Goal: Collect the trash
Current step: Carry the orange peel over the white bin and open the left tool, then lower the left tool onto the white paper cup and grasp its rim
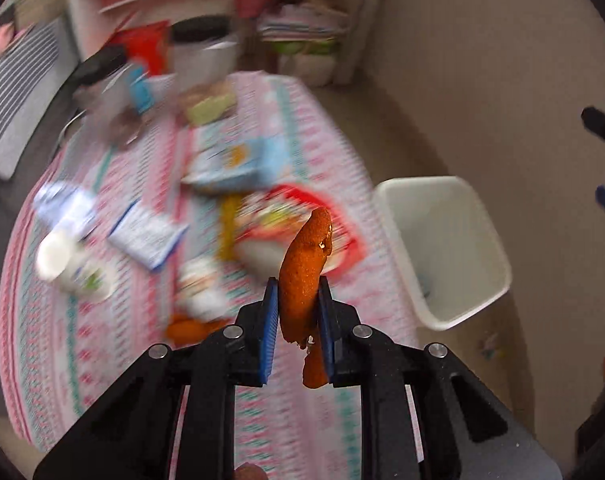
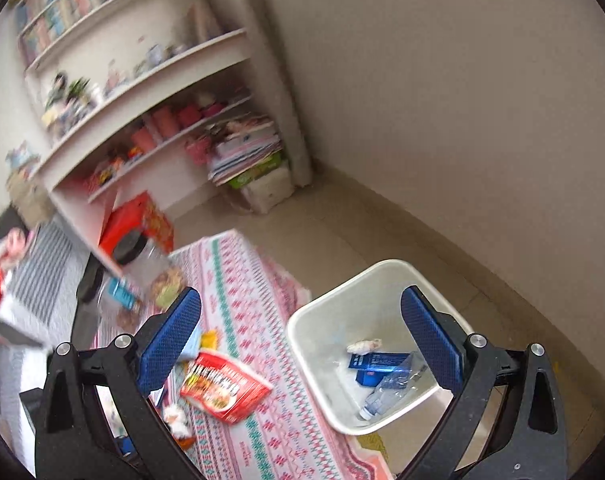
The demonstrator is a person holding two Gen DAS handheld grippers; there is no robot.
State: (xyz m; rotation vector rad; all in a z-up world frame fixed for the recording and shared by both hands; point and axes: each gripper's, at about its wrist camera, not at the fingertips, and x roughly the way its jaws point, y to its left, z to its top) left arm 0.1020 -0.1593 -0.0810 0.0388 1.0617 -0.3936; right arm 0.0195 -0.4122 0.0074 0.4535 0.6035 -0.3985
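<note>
My left gripper (image 1: pixel 298 294) is shut on a strip of orange peel (image 1: pixel 304 264), lifted above the patterned tablecloth (image 1: pixel 310 148). The peel stands up between the blue pads and hangs down below them. A white trash bin (image 1: pixel 442 248) stands on the floor to the right of the table. In the right wrist view my right gripper (image 2: pixel 302 316) is open and empty, high over the table edge and the bin (image 2: pixel 322 344). Inside the bin lie a blue carton (image 2: pixel 376 364), a crushed clear bottle (image 2: pixel 390 394) and a crumpled tissue (image 2: pixel 364 345). The right gripper's fingertips (image 1: pixel 602 128) show at the left view's right edge.
Litter covers the table: a red snack packet (image 2: pixel 226 390), a light blue box (image 1: pixel 238 160), a white cup (image 1: pixel 62 260), more orange peel (image 1: pixel 186 326), a blue-white packet (image 1: pixel 146 236). White shelves (image 2: pixel 150 92) stand behind, with a radiator (image 2: pixel 42 276) at left. Beige floor (image 2: pixel 342 232) lies around the bin.
</note>
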